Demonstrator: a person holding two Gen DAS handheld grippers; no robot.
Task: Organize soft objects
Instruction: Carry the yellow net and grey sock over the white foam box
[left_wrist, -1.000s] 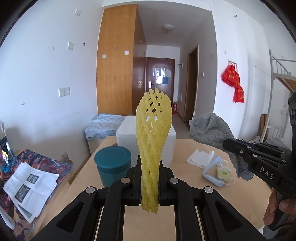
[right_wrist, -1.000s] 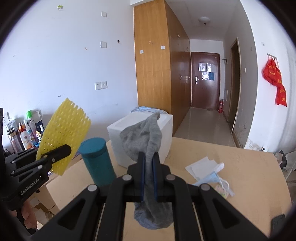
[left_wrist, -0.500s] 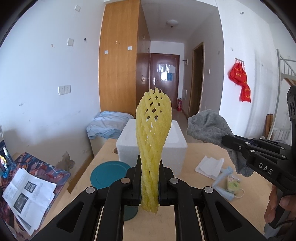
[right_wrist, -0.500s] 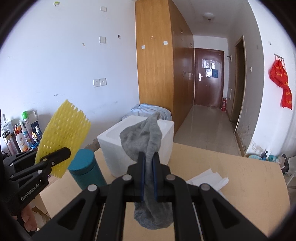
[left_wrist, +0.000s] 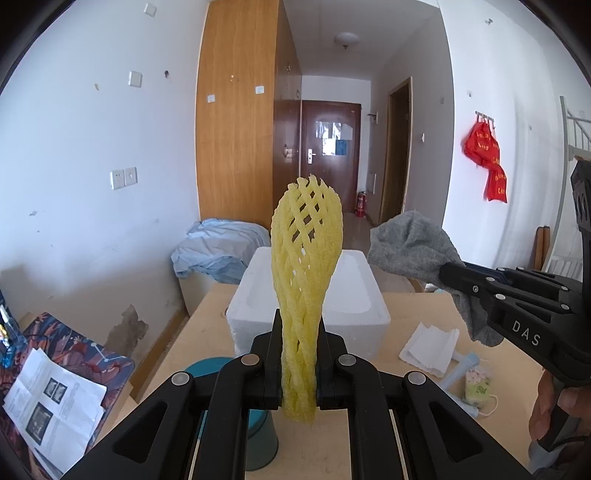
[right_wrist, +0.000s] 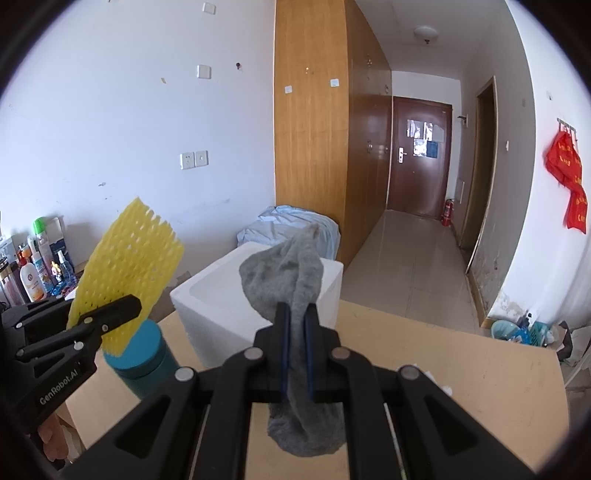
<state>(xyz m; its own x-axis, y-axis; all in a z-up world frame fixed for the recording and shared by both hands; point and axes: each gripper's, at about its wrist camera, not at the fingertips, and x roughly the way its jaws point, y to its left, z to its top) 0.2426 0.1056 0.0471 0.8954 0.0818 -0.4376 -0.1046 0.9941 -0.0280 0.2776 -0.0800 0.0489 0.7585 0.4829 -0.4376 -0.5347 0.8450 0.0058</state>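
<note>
Left hand-held gripper (left_wrist: 299, 363) clamped on yellow foam net (left_wrist: 304, 266), right hand-held gripper (right_wrist: 295, 345) clamped on grey sock (right_wrist: 286, 273)

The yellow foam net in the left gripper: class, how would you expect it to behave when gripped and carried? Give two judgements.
Probably springy rather than floppy: the yellow foam net stands upright above the left gripper, while the grey sock sags below the right gripper. Likely very light and squashable: its open mesh is pinched narrow between the shut jaws.
</note>
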